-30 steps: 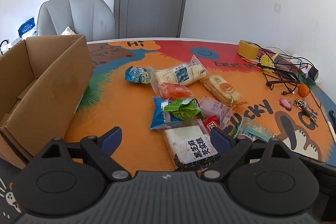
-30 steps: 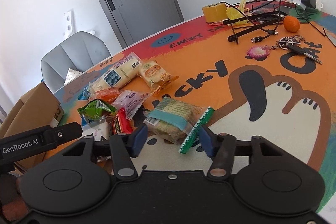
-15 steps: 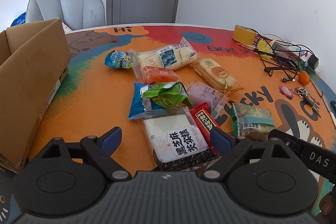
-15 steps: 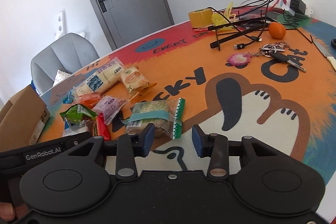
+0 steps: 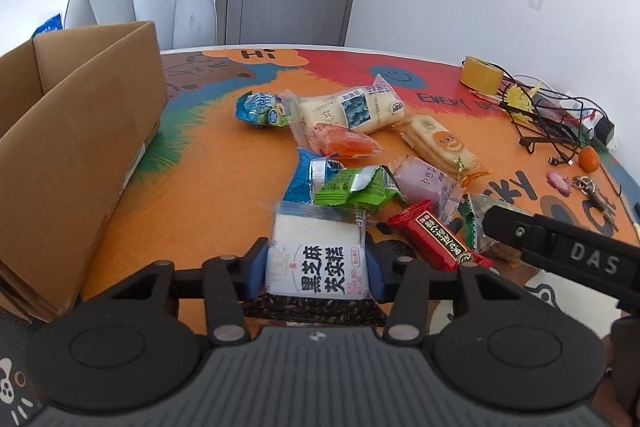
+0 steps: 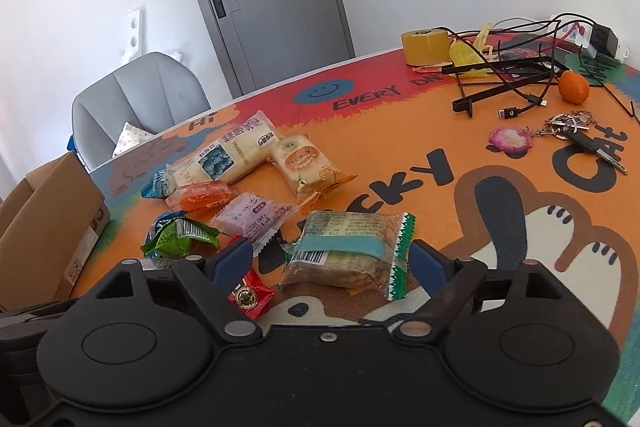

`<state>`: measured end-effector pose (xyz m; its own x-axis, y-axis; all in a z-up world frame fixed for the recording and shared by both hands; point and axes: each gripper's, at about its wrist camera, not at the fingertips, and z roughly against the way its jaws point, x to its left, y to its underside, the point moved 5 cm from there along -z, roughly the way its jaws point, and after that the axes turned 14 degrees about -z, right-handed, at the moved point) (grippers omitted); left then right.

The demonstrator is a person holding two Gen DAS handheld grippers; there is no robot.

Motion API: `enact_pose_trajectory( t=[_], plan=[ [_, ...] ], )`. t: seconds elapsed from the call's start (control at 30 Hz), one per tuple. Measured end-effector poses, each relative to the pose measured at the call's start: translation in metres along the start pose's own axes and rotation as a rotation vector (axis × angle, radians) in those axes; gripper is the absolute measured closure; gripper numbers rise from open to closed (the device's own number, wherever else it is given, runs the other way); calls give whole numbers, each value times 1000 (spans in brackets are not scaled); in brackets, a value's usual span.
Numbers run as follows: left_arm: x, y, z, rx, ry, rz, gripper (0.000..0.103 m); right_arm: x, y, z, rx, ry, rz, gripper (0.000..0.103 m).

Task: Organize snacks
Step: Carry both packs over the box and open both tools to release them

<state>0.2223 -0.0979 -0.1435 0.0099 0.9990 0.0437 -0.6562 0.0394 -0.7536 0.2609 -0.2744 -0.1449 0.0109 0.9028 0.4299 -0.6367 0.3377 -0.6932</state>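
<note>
White walls and a grey door stand behind your bench (image 5: 224, 163), which carries a bright cartoon mat. From the left wrist view, your left tongs (image 5: 316, 267) are narrowed onto the white sesame cake packet (image 5: 318, 259), both blue pads pressing its sides at the near edge of the snack pile. The cardboard box (image 5: 80, 147) stands open at the left, with bare mat between it and the pile, so you have free room on that side. The red bar (image 5: 438, 237) and the green packet (image 5: 354, 189) touch this white packet; I think they may drag along when you lift.

From the right wrist view, your right tongs (image 6: 332, 265) are wide, one pad on each side of the cracker pack (image 6: 348, 253) and not yet pressing it. Its soft wrapper could slip or crush if you close only on the loose film. Far right, the cables (image 6: 516, 79), keys (image 6: 576, 129) and orange (image 6: 573, 87) lie well apart from the pile.
</note>
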Motion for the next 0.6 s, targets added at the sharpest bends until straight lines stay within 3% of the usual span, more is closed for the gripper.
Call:
enact_pose_trajectory(
  t=[0.2,0.6],
  plan=[
    [8,2,3,4,-23,6,55,6,6,-4,4,1,26,12],
    [1,4,-1,-15,-74,-47,51,3,11,-13,-36,46,12,12]
  ],
)
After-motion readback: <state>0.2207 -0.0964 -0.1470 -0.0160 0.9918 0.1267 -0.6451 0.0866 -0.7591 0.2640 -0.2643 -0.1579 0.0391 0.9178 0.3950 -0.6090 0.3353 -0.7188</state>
